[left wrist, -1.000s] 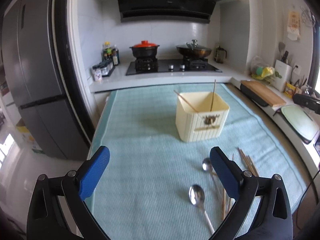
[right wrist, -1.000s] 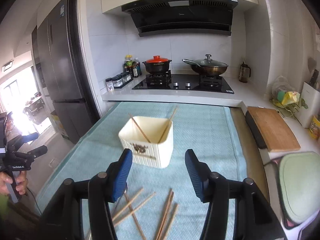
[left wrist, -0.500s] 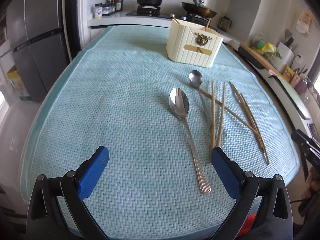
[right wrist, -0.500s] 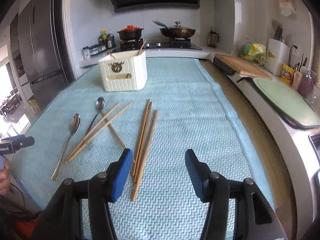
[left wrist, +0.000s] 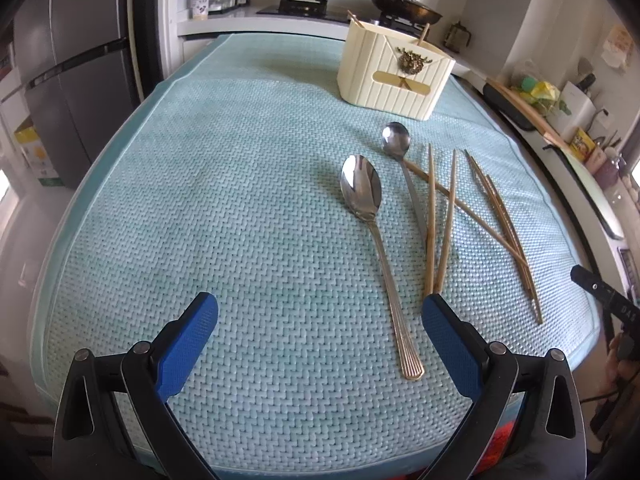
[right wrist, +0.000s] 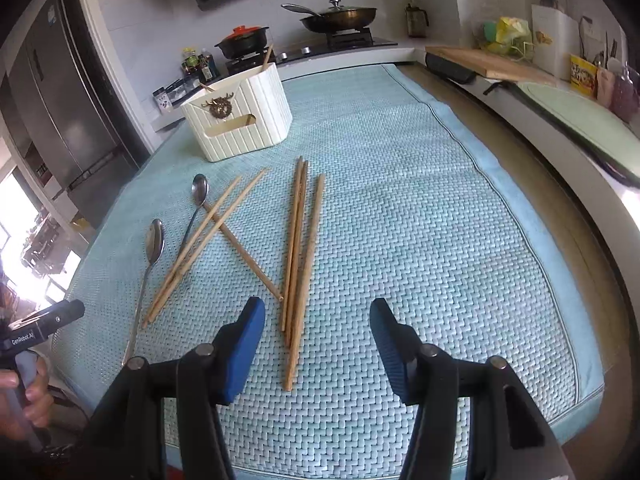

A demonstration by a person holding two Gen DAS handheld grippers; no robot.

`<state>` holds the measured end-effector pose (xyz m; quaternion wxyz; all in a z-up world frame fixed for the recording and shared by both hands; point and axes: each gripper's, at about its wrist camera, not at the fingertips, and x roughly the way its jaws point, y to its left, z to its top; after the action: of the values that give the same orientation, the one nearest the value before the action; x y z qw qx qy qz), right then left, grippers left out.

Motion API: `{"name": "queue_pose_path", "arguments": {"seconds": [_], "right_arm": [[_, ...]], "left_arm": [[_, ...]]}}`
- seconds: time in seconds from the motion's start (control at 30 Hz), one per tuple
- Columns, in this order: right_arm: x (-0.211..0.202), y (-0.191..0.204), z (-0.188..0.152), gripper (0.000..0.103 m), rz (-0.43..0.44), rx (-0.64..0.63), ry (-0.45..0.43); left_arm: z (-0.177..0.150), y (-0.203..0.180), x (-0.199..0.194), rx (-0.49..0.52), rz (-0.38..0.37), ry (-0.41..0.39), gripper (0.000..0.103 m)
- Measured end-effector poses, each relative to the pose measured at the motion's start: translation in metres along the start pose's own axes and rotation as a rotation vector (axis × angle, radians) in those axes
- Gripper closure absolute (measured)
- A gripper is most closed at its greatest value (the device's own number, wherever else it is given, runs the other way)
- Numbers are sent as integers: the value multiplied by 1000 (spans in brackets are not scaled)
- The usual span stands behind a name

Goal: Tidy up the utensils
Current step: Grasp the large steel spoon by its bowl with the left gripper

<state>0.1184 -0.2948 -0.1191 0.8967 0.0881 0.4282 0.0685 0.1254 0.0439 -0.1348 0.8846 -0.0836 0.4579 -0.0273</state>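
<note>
Two wrist fisheye views, each angled steeply down from the near edge of the blue mat. The left view sits low and left of the spoons; the right view sits over the chopsticks. Both share the utensils, cream holder and stove beyond.

Utensils on mat, holder at 12 o'clock.
Spoons at 9 o'clock of chopsticks; two sticks in holder.
</note>
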Motion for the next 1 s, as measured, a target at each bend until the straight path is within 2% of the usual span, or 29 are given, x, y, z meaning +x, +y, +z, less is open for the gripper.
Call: {"name": "queue_pose_path", "arguments": {"seconds": [0.3, 0.43, 0.6, 0.8, 0.93, 1.0], "right_arm": [[-1, 3, -5, 49, -11, -6, 10], [-2, 7, -2, 49, -1, -13, 7], [-3, 8, -2, 49, 0, -12, 4], [-9, 4, -5, 49, -4, -2, 0], [-11, 0, -5, 49, -6, 9, -1], [-10, -2, -5, 49, -5, 13, 0]], "left_arm": [[10, -8, 19, 21, -5, 24, 1], [29, -16, 33, 39, -6, 11, 2], [55, -27, 63, 38, -19, 36, 2], [69, -43, 99, 68, 59, 68, 4], [72, -47, 118, 66, 92, 100, 12], [73, -52, 120, 89, 119, 87, 17]]}}
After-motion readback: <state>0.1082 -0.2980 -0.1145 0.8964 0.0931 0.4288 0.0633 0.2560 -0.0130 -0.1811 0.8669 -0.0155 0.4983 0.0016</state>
